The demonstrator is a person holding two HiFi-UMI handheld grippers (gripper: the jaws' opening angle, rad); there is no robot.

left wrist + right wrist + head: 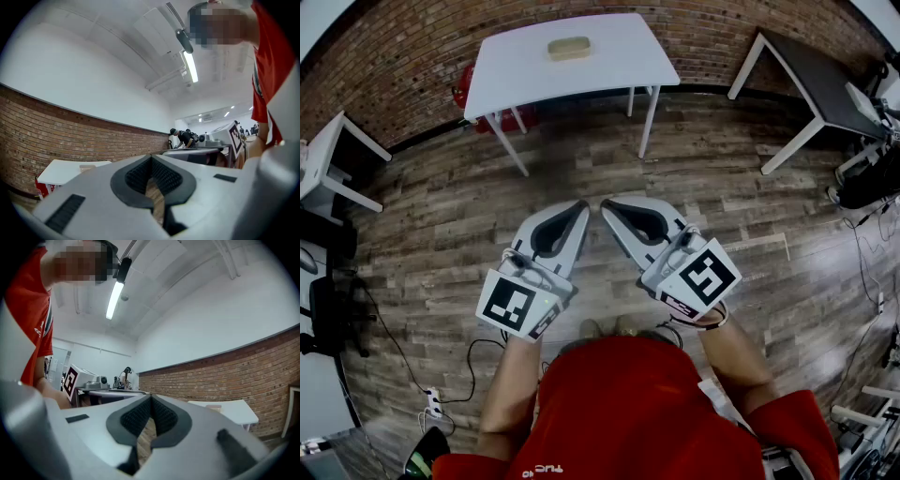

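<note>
Two tongs are in hand, both shut and empty. The left tongs [575, 217] and right tongs [616, 214] each show ribbed pads [161, 174] pressed together at the tip in their own gripper views, with only a sliver of floor visible through the hollow behind. In the head view the two tips angle inward and nearly meet, well short of the white surface [614, 58] on the person's side, above the wooden floor [441, 216]. The nearest loose thing is a tan block [569, 48], perhaps a sponge. It lies flat on the white surface toward its far edge, about mid-width, well apart from both tongs. Judgement: the step looks like a closed, paired hold. It is done well if both tongs stay level, tips matched and pointed at the white surface, so the block sits in both gripper views. Count: one block and two marker cubes [517, 305], one per tongs. There are three tables: the white surface, a dark table [825, 84] to its right and a small white table [319, 159] to its left. A brick wall [412, 56] runs behind the white surface.
</note>
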